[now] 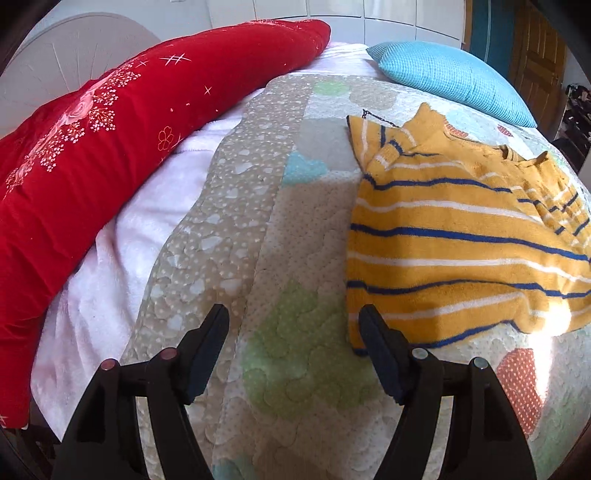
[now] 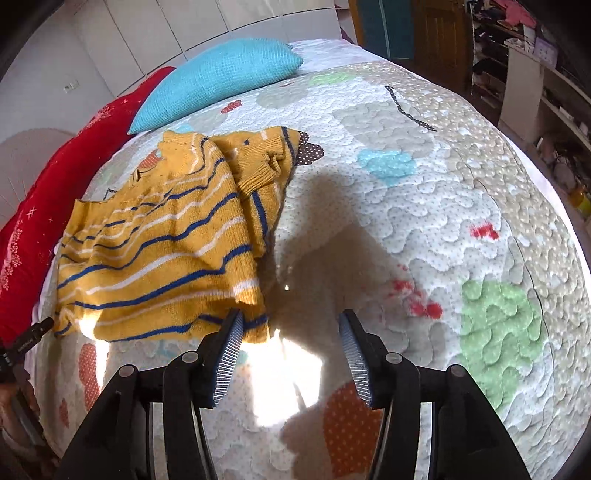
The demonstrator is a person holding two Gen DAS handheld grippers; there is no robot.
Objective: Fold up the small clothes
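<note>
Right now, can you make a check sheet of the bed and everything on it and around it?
Surface: quilt with coloured patches, sunlit near the grippers.
Job's things: striped sweater lying rumpled, sleeves folded over, not yet neatly folded.
Clutter: red pillow and blue pillow at the far side; white blanket under the quilt.
Grippers: left gripper open, jaws empty, beside the sweater's hem corner; right gripper open, jaws empty, at the other hem corner.
Cables: nothing seen.
Surroundings: white wardrobe, wooden door, cluttered shelves.
</note>
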